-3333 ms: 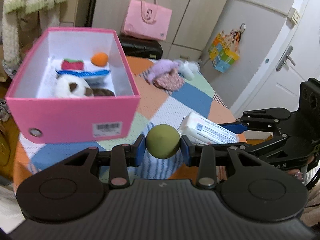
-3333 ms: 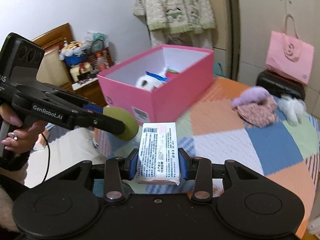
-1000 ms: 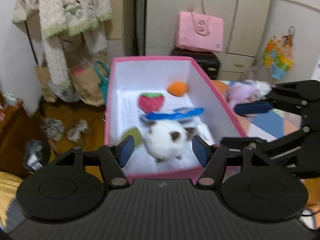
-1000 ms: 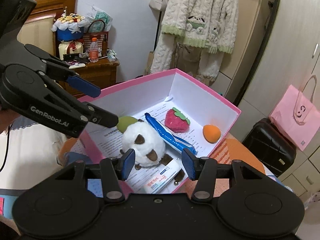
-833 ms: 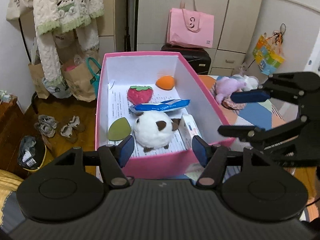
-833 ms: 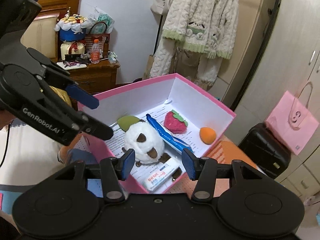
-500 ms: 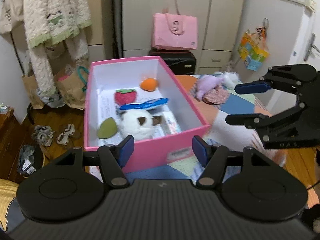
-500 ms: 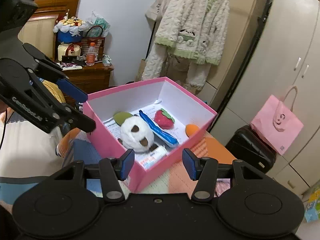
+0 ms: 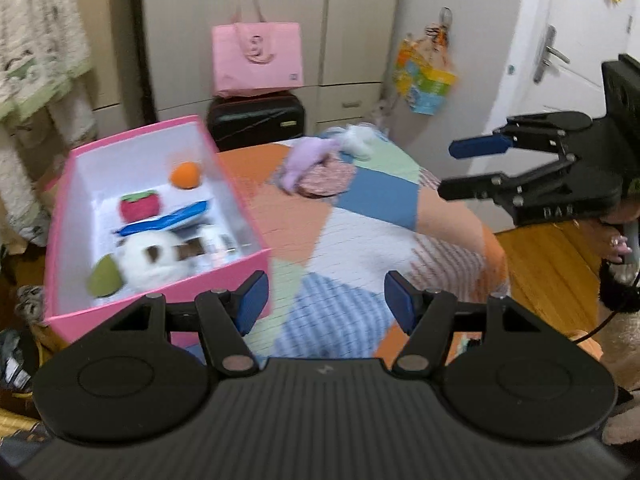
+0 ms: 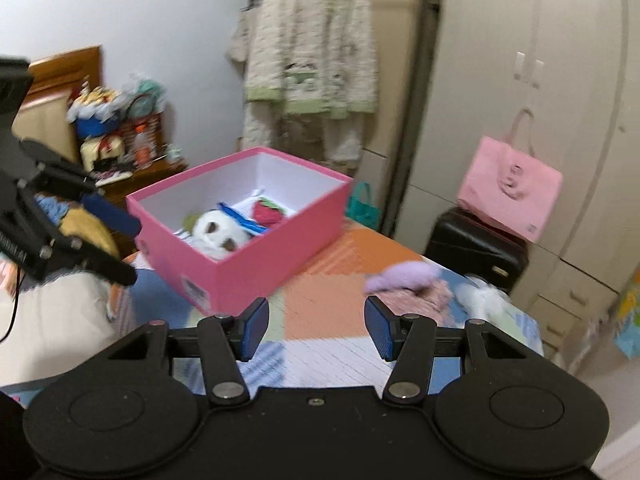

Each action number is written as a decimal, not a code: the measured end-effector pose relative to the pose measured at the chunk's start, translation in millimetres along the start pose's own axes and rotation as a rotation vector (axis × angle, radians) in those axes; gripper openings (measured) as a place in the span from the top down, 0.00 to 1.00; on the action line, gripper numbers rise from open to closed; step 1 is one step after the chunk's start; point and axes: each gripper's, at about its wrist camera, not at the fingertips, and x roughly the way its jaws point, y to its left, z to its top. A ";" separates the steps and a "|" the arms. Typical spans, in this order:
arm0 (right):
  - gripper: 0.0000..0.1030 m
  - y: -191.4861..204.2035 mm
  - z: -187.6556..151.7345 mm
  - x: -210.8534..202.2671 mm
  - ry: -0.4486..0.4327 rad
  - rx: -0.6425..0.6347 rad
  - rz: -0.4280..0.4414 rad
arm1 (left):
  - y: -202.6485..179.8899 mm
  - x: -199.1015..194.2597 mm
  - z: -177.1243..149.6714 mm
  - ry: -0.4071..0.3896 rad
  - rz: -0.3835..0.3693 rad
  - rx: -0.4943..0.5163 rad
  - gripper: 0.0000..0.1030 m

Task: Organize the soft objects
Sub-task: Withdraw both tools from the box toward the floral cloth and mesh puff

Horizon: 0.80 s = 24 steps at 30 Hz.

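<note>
We hold both tongs wide and empty, the left gripper (image 9: 324,296) and the right gripper (image 10: 316,330), ready to grab more. The pink box (image 9: 160,294) on the left already keeps the white plush (image 9: 154,258) and strawberry (image 9: 138,207) tidy. The purple toy (image 9: 306,158) and white fluffy toy (image 9: 360,142) wait far across the patchwork cover (image 9: 360,240), not yet boxed.

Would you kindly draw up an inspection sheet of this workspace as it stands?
Surface: patchwork cover, mostly bare near the grippers.
Job's things: pink box holds a white plush, strawberry, orange ball, green ball, blue packet and tissue pack; purple plush, floral pouch and white plush toy lie outside.
Clutter: nothing seen.
Grippers: left gripper and right gripper open, empty.
Cables: black cable at the left edge.
Surroundings: pink bag on black suitcase, wardrobe, hanging sweater.
</note>
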 end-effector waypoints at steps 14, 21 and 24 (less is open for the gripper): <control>0.40 -69.5 -36.3 -1.3 -0.016 0.127 -0.049 | -32.3 80.4 26.5 -0.107 -0.061 0.003 0.39; 0.40 -96.9 -52.7 32.8 -0.018 0.157 -0.056 | -21.8 129.1 33.2 -0.165 0.023 -0.073 0.39; 0.39 -110.6 -58.2 50.8 -0.024 0.172 -0.052 | -21.5 154.5 36.7 -0.162 0.083 -0.059 0.39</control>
